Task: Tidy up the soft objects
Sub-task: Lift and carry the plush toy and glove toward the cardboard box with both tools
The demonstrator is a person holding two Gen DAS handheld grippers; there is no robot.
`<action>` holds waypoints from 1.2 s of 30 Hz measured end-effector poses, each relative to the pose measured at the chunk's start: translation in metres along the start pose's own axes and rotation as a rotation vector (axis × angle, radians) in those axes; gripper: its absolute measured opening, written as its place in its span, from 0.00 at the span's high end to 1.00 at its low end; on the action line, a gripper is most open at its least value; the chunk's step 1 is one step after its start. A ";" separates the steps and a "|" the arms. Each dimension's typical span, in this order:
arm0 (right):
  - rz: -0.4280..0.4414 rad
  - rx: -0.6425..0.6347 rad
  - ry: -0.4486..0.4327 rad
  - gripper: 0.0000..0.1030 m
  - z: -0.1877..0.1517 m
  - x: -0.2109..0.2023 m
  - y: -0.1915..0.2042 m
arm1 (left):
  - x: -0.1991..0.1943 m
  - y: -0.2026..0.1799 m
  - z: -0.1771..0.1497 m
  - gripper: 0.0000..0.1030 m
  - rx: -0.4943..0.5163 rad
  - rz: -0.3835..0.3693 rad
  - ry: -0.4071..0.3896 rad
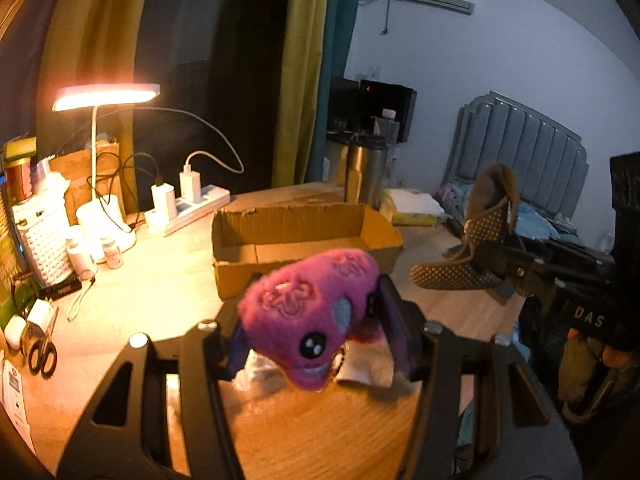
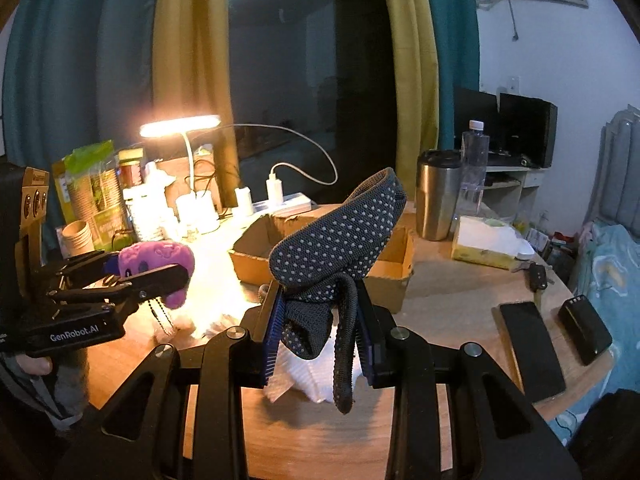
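My left gripper (image 1: 316, 320) is shut on a purple plush toy (image 1: 312, 312) with embroidered swirls and black eyes, held above the wooden table. It also shows in the right wrist view (image 2: 160, 264), at the left. My right gripper (image 2: 320, 320) is shut on a dark grey sock with pale grip dots (image 2: 336, 244), held up above the table; the sock also shows in the left wrist view (image 1: 476, 240), at the right. An open cardboard box (image 1: 296, 240) lies on the table just beyond both grippers and shows in the right wrist view too (image 2: 384, 268).
A lit desk lamp (image 1: 104, 96), power strip (image 1: 188, 208), white basket (image 1: 42, 236), small bottles and scissors (image 1: 42, 356) crowd the left. A steel tumbler (image 2: 438, 196), water bottle (image 2: 474, 168), tissue box (image 2: 488, 240) and two phones (image 2: 532, 348) lie right. White crumpled paper (image 2: 304, 372) lies under the grippers.
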State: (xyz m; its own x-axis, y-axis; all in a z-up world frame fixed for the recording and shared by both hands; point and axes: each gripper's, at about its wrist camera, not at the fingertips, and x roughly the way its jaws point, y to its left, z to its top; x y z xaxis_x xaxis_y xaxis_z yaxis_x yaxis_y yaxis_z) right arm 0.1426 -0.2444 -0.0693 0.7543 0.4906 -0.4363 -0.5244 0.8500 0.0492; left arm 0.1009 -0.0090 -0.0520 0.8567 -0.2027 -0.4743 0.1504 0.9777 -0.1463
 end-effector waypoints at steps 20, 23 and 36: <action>0.029 0.033 -0.035 0.66 0.047 0.028 -0.065 | 0.039 -0.027 0.059 0.45 0.065 0.046 -0.006; 0.036 0.029 -0.032 0.66 0.051 0.036 -0.074 | 0.048 -0.030 0.064 0.45 0.063 0.054 -0.004; 0.090 0.040 0.008 0.66 0.064 0.080 -0.098 | 0.100 -0.039 0.087 0.45 0.059 0.060 0.023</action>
State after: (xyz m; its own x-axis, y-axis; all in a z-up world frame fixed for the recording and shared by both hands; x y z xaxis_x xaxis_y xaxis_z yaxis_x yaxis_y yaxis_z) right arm 0.2795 -0.2766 -0.0514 0.7014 0.5639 -0.4360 -0.5739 0.8095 0.1239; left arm 0.2230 -0.0628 -0.0182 0.8534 -0.1447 -0.5007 0.1291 0.9894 -0.0658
